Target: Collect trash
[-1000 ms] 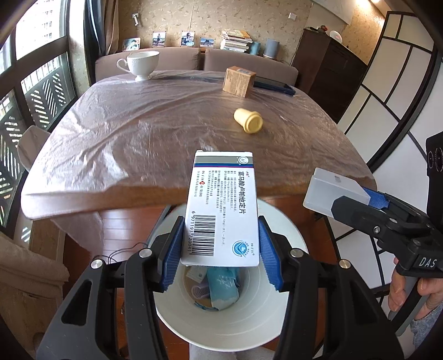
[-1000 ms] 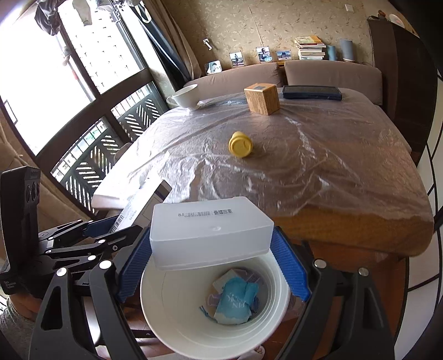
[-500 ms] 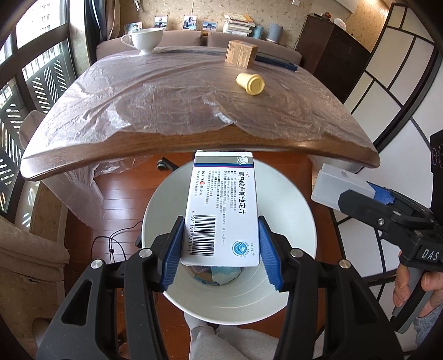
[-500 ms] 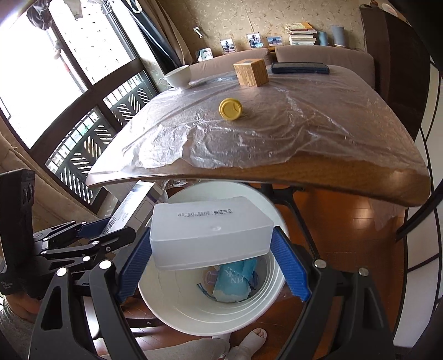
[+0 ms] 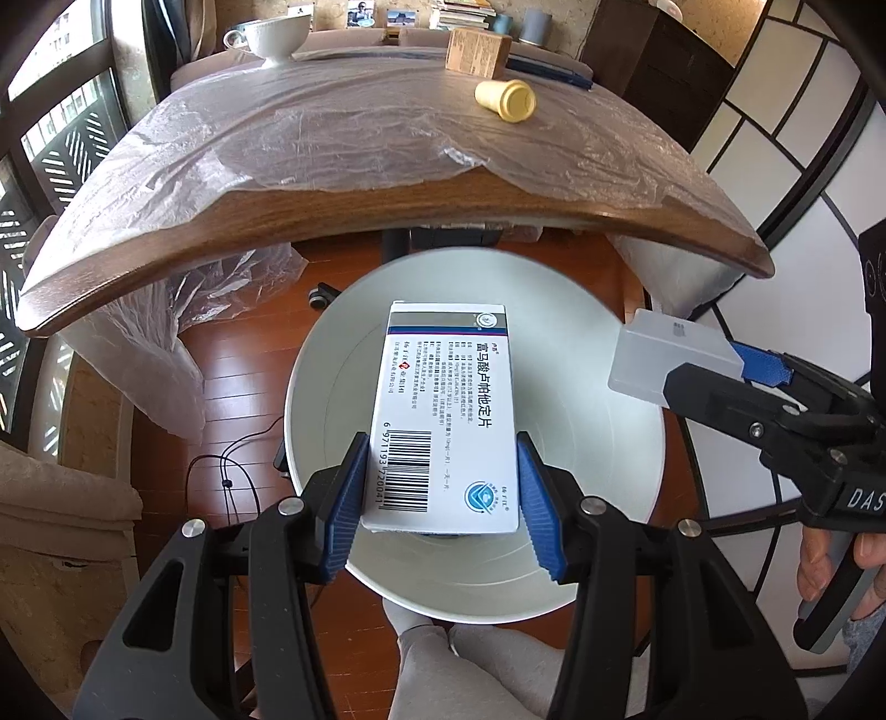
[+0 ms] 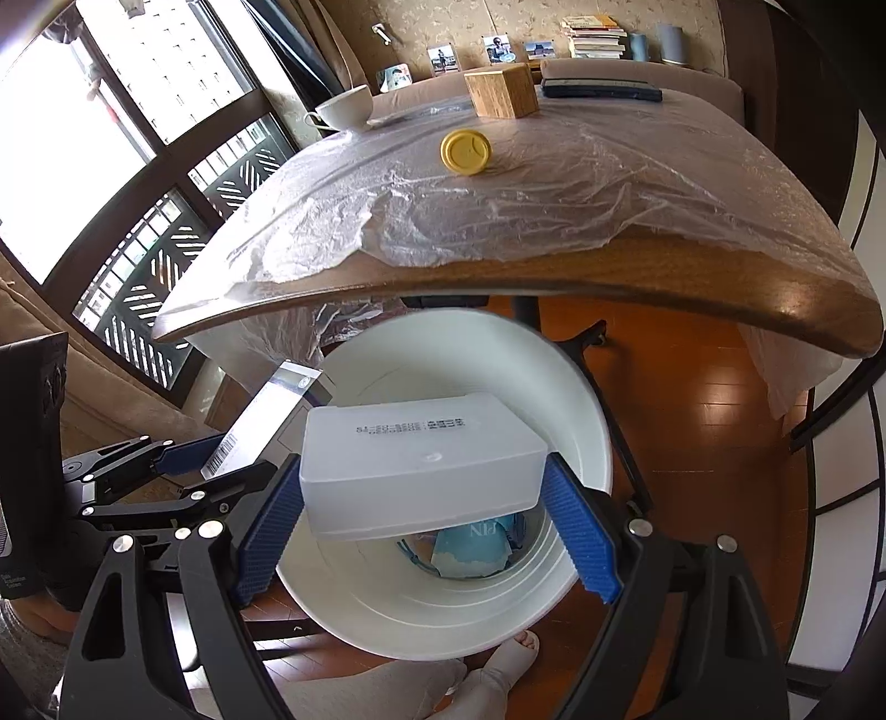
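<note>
My left gripper (image 5: pixel 440 487) is shut on a white medicine box (image 5: pixel 443 410) with a barcode, held over the white trash bin (image 5: pixel 609 443) on the floor. My right gripper (image 6: pixel 423 515) is shut on a translucent white plastic box (image 6: pixel 415 471), held over the same bin (image 6: pixel 581 399). Blue and white trash (image 6: pixel 470 545) lies at the bin's bottom. The right gripper and its box (image 5: pixel 670 360) show at the right of the left wrist view. The left gripper and the medicine box (image 6: pixel 260 426) show at the left of the right wrist view. A yellow bottle (image 5: pixel 506 99) lies on the table.
The wooden table (image 5: pixel 387 216), covered in plastic film, overhangs the bin's far side. On it stand a wooden cube (image 5: pixel 476 50), a white cup (image 5: pixel 277 36) and a dark flat case (image 6: pixel 601 88). A cable (image 5: pixel 232 471) lies on the floor at left. My feet (image 6: pixel 515 651) are below the bin.
Both grippers have moved down and back from the table edge with their boxes. The bin now fills more of each view, and the table has receded upward.
</note>
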`<state>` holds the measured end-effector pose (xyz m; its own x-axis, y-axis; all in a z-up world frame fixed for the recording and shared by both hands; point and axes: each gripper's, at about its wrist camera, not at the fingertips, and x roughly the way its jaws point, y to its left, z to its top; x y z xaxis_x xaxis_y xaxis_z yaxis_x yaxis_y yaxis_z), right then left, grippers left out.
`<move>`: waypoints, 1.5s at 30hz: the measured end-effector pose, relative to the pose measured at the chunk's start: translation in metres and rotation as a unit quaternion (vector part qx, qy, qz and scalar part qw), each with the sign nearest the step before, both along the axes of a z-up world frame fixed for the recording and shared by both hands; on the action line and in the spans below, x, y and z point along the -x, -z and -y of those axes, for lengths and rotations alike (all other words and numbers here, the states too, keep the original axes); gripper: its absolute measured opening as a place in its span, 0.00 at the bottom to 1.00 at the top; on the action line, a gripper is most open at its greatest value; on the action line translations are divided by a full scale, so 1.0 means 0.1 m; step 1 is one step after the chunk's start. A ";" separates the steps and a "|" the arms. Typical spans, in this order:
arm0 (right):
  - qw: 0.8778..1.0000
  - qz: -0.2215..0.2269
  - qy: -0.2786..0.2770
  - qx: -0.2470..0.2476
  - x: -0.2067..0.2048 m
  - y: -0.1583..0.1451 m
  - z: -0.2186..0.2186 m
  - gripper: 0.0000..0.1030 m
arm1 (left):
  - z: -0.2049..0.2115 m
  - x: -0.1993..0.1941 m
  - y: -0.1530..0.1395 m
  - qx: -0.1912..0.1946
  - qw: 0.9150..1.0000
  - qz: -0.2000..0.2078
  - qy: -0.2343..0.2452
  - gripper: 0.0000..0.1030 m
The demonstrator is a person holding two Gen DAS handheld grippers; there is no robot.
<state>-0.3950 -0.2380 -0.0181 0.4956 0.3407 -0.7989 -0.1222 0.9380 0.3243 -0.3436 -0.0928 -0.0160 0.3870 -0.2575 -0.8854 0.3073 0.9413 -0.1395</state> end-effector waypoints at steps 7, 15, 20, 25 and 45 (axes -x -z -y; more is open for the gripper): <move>1.000 -0.020 0.004 0.007 -0.02 0.18 -0.01 0.81 | 0.00 -0.04 0.17 -0.015 1.000 -0.017 0.013 0.51; 0.999 -0.048 0.001 0.023 -0.08 0.43 -0.02 0.81 | 0.04 -0.12 0.37 -0.031 0.999 -0.037 0.022 0.51; 0.998 -0.060 -0.007 0.030 -0.13 0.51 -0.08 0.81 | 0.04 -0.16 0.46 -0.039 0.998 -0.044 0.027 0.51; 0.997 -0.067 -0.014 0.038 -0.14 0.58 -0.11 0.81 | 0.04 -0.18 0.53 -0.047 0.997 -0.053 0.031 0.51; 0.996 0.046 0.025 0.068 -0.14 -0.27 0.10 0.94 | 0.06 -0.18 0.01 -0.010 0.999 0.009 0.031 0.84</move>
<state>-0.3813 -0.2479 0.0087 0.5827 0.2056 -0.7862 -0.0971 0.9781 0.1839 -0.3258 -0.0984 -0.0175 0.3863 -0.2641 -0.8837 0.3678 0.9228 -0.1150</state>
